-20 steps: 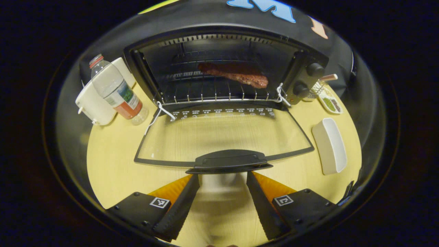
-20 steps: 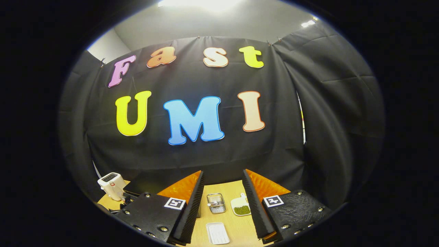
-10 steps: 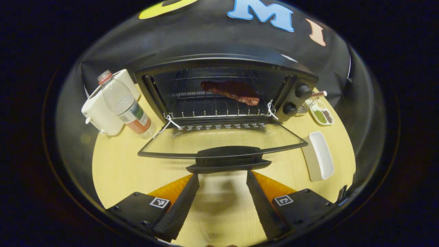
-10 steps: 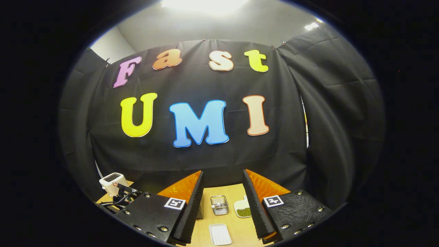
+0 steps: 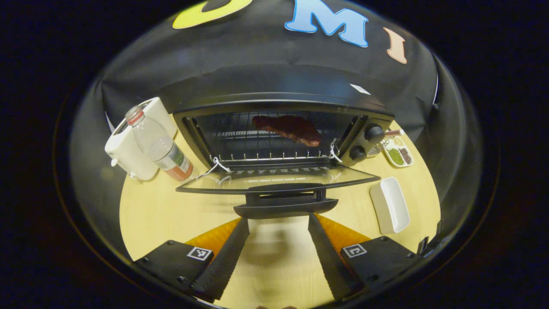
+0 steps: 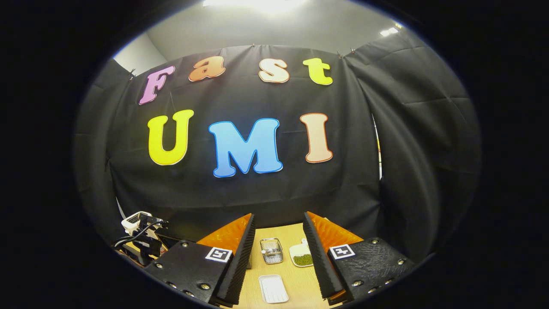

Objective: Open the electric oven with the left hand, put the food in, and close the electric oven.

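Bottle [image 5: 156, 146] stands left of oven [image 5: 283, 128] on desk [image 5: 150, 214]. Meat [image 5: 287, 128] lies on rack inside; door [image 5: 279, 182] hangs open, handle [image 5: 285, 206] just ahead of left hand-held gripper [image 5: 279, 253], fingers spread, empty. White tray [image 5: 389, 205] right. Right hand-held gripper [image 6: 279, 257] spread too, empty.

A black electric oven [image 5: 283, 128] holds reddish-brown food [image 5: 288, 128] on a pale yellow wood-grain worktop [image 5: 146, 210], beside a white rectangular dish [image 5: 389, 205].

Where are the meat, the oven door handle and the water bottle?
meat [image 5: 286, 128]: left gripper view, middle of the slab.
oven door handle [image 5: 285, 208]: left gripper view, front bar.
water bottle [image 5: 159, 147]: left gripper view, clear body.
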### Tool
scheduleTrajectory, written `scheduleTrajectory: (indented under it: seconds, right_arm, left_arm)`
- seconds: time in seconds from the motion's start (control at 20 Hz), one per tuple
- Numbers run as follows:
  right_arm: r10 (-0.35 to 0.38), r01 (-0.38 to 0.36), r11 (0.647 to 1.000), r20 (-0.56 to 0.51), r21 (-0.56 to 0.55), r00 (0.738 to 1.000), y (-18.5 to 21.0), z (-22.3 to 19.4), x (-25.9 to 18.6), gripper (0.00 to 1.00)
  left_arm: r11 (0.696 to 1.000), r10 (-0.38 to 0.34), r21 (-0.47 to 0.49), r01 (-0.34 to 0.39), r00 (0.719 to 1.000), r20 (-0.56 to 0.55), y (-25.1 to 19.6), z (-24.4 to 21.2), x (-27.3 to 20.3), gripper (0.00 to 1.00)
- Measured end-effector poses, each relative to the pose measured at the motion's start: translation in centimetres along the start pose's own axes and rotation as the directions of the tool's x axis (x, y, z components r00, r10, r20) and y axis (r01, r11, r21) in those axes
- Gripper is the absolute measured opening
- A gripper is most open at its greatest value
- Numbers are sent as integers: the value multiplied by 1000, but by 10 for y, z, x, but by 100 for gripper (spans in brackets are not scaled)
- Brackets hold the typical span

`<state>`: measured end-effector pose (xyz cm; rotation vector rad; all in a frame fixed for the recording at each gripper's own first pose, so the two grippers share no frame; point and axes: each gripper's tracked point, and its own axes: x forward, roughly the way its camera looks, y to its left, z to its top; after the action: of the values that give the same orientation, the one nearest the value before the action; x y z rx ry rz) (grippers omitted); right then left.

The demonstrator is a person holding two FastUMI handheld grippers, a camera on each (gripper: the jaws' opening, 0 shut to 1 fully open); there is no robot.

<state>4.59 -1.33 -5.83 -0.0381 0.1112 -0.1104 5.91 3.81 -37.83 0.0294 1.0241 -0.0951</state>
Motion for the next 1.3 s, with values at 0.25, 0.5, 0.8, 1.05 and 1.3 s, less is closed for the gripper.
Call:
scheduleTrajectory:
  seconds: [0.25,0.5,0.8,1.05,1.3]
  right_arm:
    - [3,-3,1000,-5,-4,1000,3,-3,-2,68]
    - [10,-10,1000,-2,-16,1000,5,-1,-5,68]
    - [-8,8,1000,-4,-18,1000,-7,-2,-7,68]
    - [5,-5,1000,-5,-17,1000,-1,3,-5,68]
    - [81,-81,997,13,-5,997,27,23,-8,78]
  left_arm:
    - [1000,7,8,-7,999,39,1,17,-6,95]
    - [1000,11,-5,-11,998,55,6,32,-1,95]
    - [1000,-3,-12,5,992,128,-1,60,-12,91]
    - [999,-43,-10,49,952,303,-18,95,-67,91]
    - [998,-32,-27,61,789,613,-19,142,-187,99]
